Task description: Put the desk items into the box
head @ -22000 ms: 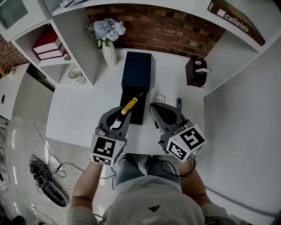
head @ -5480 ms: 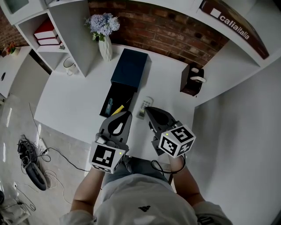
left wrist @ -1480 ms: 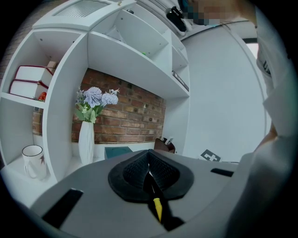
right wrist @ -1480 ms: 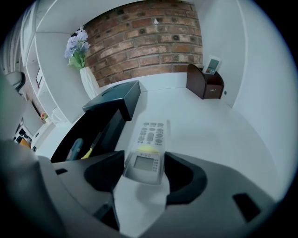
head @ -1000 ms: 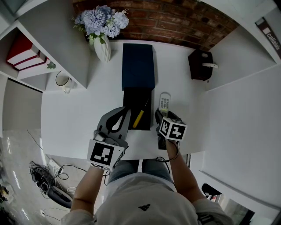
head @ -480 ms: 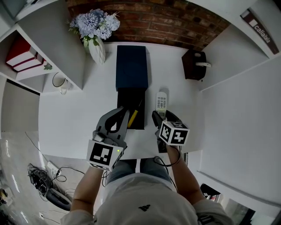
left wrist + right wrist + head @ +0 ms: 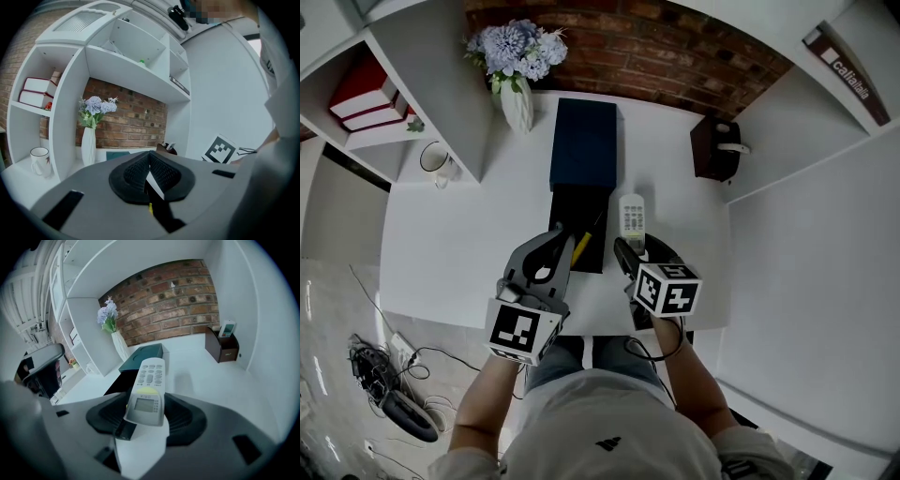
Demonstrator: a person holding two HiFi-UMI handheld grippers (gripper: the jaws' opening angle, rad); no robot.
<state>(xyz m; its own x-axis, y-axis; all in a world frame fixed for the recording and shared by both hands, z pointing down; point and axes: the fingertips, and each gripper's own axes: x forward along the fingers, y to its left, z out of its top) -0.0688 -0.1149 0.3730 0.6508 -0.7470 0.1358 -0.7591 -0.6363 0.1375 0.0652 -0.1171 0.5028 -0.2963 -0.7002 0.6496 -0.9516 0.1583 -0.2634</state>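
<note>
My right gripper (image 7: 630,249) is shut on the near end of a white remote control (image 7: 632,217) and holds it off the white desk (image 7: 469,234), just right of the open dark box (image 7: 568,214). In the right gripper view the remote (image 7: 147,386) sticks out forward between the pads, display and buttons facing up. A yellow-handled screwdriver (image 7: 580,247) lies inside the box. The box's dark blue lid (image 7: 584,145) lies beyond it. My left gripper (image 7: 551,255) hovers at the box's near left corner; its pads (image 7: 150,169) meet with nothing between them.
A white vase of blue flowers (image 7: 517,73) stands at the back left, beside a shelf unit with a mug (image 7: 439,161) and red books (image 7: 370,94). A brown holder (image 7: 714,150) with a second remote sits at the back right. The desk's front edge is under my grippers.
My right gripper has risen with the remote clamped in it, lifting it off the desk. The left gripper has stayed about where it was, shut.
</note>
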